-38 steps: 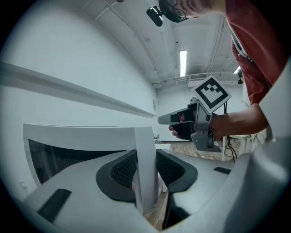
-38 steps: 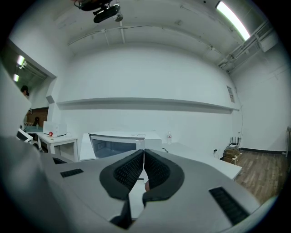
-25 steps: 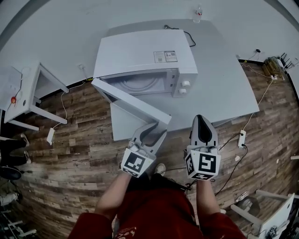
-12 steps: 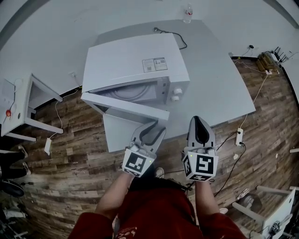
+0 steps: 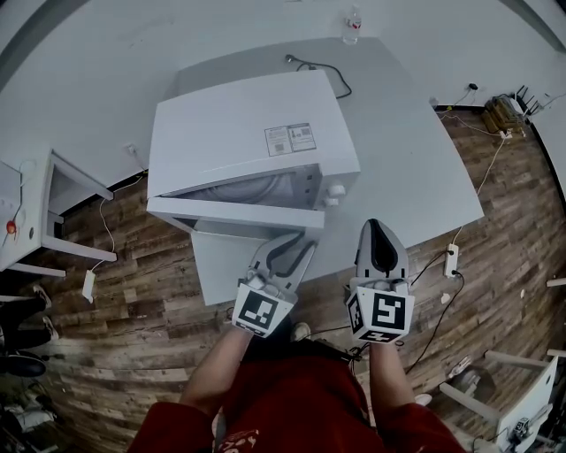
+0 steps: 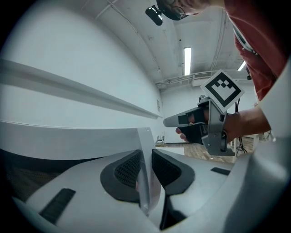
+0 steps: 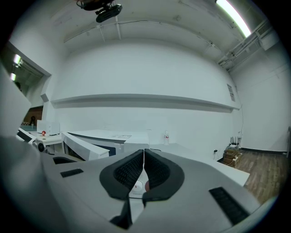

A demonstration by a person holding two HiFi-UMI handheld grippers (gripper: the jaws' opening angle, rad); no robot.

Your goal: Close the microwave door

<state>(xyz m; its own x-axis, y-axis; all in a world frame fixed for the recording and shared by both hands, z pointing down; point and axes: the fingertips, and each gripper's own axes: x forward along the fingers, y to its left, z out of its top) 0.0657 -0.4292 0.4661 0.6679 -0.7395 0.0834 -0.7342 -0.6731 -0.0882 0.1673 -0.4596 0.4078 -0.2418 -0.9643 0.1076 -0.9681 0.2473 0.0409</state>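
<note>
A white microwave (image 5: 248, 133) stands on a grey table (image 5: 416, 159). Its door (image 5: 234, 217) is hinged at the left and stands ajar at a narrow angle to the front. My left gripper (image 5: 296, 241) is at the door's free edge. In the left gripper view the door's thin edge (image 6: 144, 150) sits between the pads, and my left gripper (image 6: 146, 159) has just been closing onto it. My right gripper (image 5: 378, 226) hovers to the right over the table's front, shut and empty. Its pads (image 7: 144, 157) meet in the right gripper view, with the door (image 7: 84, 145) off to its left.
A water bottle (image 5: 352, 25) stands at the table's far edge, and a black cable runs behind the microwave. A white side table (image 5: 53, 195) is at the left. A power strip (image 5: 455, 259) and cords lie on the wooden floor at the right.
The door has swung from wide open to nearly against the microwave's front. Both grippers have moved forward toward it, and the left jaws have narrowed around the door's edge.
</note>
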